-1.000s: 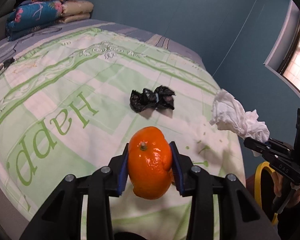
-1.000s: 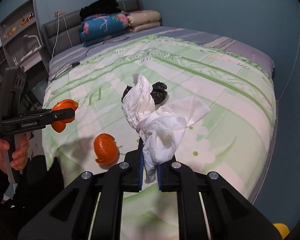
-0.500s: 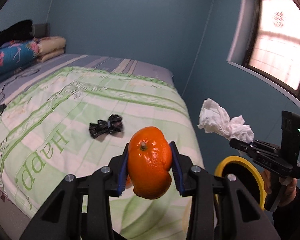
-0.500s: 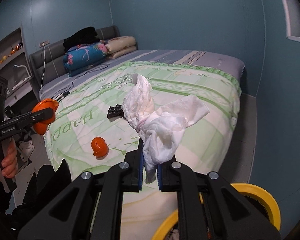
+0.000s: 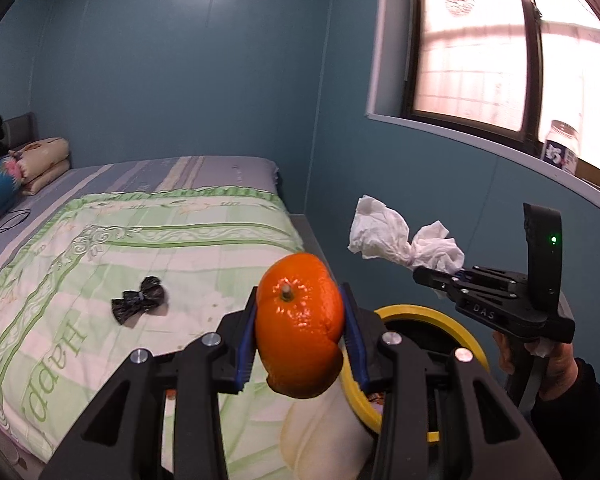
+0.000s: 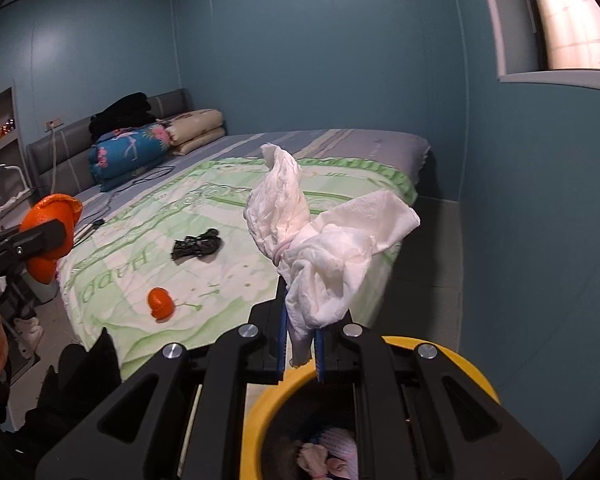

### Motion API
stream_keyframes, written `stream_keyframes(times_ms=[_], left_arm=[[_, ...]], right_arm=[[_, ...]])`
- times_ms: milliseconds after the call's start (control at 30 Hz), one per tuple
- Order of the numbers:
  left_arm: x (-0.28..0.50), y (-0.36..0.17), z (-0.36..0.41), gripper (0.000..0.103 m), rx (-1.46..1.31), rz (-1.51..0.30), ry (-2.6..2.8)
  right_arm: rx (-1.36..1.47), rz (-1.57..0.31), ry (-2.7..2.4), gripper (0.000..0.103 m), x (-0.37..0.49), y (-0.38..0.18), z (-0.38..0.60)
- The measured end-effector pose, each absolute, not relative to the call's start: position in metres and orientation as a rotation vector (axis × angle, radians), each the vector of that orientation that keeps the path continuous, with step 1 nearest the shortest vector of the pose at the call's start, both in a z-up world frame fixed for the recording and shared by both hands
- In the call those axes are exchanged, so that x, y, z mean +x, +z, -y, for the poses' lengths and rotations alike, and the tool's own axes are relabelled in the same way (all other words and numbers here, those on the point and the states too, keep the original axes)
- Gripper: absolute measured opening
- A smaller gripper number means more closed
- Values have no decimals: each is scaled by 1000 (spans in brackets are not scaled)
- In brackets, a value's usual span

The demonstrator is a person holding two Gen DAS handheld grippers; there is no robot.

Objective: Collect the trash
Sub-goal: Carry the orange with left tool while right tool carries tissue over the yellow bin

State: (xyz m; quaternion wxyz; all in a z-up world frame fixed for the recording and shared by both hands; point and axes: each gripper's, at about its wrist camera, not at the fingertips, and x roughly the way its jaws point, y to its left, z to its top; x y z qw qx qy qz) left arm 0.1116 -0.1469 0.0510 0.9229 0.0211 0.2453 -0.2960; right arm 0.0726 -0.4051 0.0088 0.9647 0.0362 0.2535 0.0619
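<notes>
Orange peel (image 5: 300,336) sits clamped between the blue pads of the left claw (image 5: 300,340), held in the air past the foot of the bed (image 5: 180,240) and partly over the yellow-rimmed bin (image 5: 432,312). The right claw (image 6: 300,344) is closed narrow on one crumpled white tissue (image 6: 324,248), which stands up from its fingertips directly above the bin's rim (image 6: 452,352). Two pieces of trash lie on the bed: one second orange peel (image 6: 161,304) near the blanket's edge and one black wrapper (image 6: 198,245) further up. One bin is in view, with some trash inside.
</notes>
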Motion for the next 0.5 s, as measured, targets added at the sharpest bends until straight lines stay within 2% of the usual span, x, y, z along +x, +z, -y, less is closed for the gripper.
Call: stream_keyframes(times_ms=[500], left_arm=[[111,40,221,35,104,-554,-742]], right_arm=[[134,-576,-32,10,45,-24,455]])
